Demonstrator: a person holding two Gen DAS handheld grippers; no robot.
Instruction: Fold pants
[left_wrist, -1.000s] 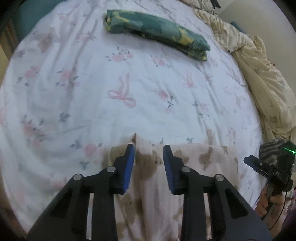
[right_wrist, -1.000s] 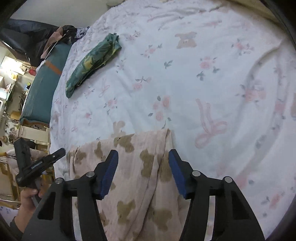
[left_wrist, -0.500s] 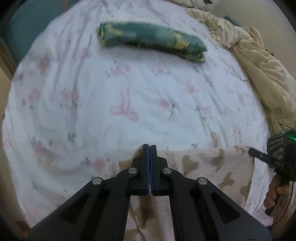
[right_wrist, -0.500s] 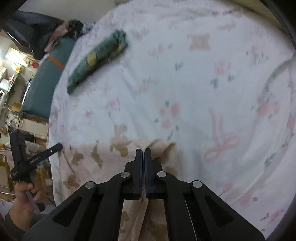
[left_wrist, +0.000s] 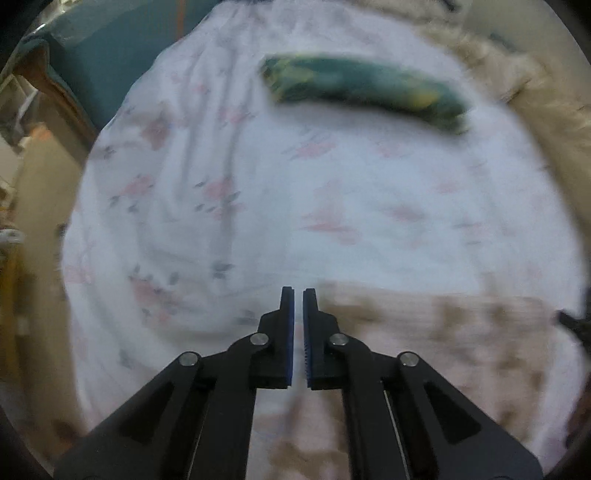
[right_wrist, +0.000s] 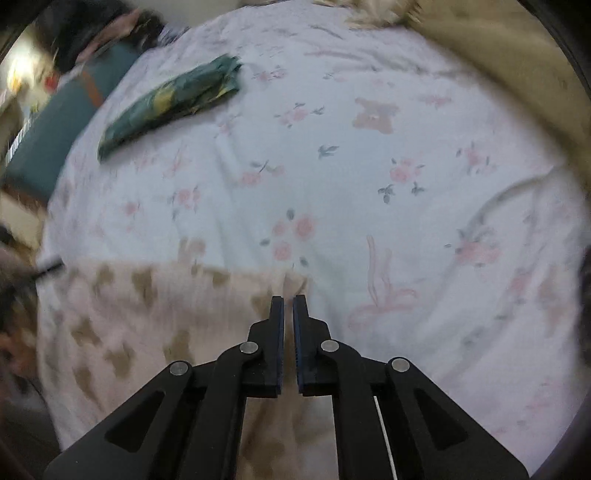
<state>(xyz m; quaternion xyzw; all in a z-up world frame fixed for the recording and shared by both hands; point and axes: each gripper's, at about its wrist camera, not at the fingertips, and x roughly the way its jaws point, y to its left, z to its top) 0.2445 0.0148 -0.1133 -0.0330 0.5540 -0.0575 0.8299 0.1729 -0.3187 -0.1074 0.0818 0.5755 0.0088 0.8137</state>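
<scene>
The pale pink pants with brown bear print (left_wrist: 436, 332) lie at the near edge of the bed; they also show in the right wrist view (right_wrist: 155, 317). My left gripper (left_wrist: 298, 295) has its jaws nearly together at the pants' left corner, and blur hides whether cloth is pinched. My right gripper (right_wrist: 288, 301) has its jaws nearly together at the pants' right corner, where a fold of cloth (right_wrist: 291, 282) rises to the tips. The other handheld gripper shows at the frame edge (left_wrist: 572, 321).
The bed has a white floral sheet (left_wrist: 258, 192). A folded green patterned garment (left_wrist: 365, 88) lies at the far side, also in the right wrist view (right_wrist: 173, 103). A cream blanket (left_wrist: 546, 96) is bunched at the right. A teal bed edge (left_wrist: 110, 55) is at the left.
Both grippers went from open to shut at the pants' corners, then lifted and pulled back. The view is now blurred by motion and a thin gap shows between the jaws.
</scene>
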